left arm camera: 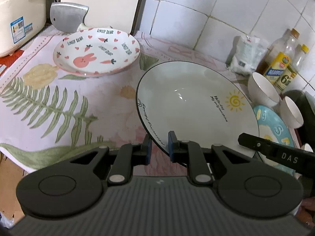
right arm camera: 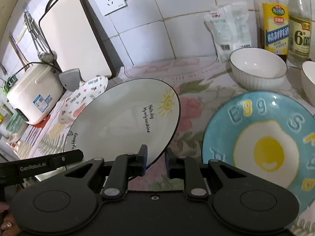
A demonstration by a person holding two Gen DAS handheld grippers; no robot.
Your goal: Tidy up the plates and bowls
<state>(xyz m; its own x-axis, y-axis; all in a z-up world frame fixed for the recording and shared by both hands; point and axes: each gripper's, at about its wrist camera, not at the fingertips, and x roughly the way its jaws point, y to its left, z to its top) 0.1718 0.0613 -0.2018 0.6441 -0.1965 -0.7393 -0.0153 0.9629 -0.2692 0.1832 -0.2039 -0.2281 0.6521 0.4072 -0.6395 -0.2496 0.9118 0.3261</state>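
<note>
You have the white sun plate (left arm camera: 196, 102) between both tools, and it is up off the flowery cloth (left arm camera: 59, 102), tipped on a slant. Your left gripper (left arm camera: 159, 147) has its fingers on either side of the plate's near rim. They are close together, with the rim running between the blue pads (left arm camera: 171, 145). It looks like a hold, but a small gap shows on the left side, so squeeze a bit more if the plate feels loose.

Your right gripper (right arm camera: 156, 160) is at the other part of the rim. Its left finger touches the edge, but the right finger stands a little apart. I cannot tell if it is really pinching. Make sure it is before you move.

I think the plate should go on top of another plate. The pink bunny plate (left arm camera: 96, 52) sits far back on the left. The blue egg plate (right arm camera: 259, 137) lies just beside you on the right. Two white bowls (right arm camera: 258, 66) stand behind it, near the bottles (right arm camera: 275, 19).

Move both hands together, slow and level. Keep the plate flat so it does not slide out. Set it down softly, middle over middle. Then open your fingers one hand at a time.
</note>
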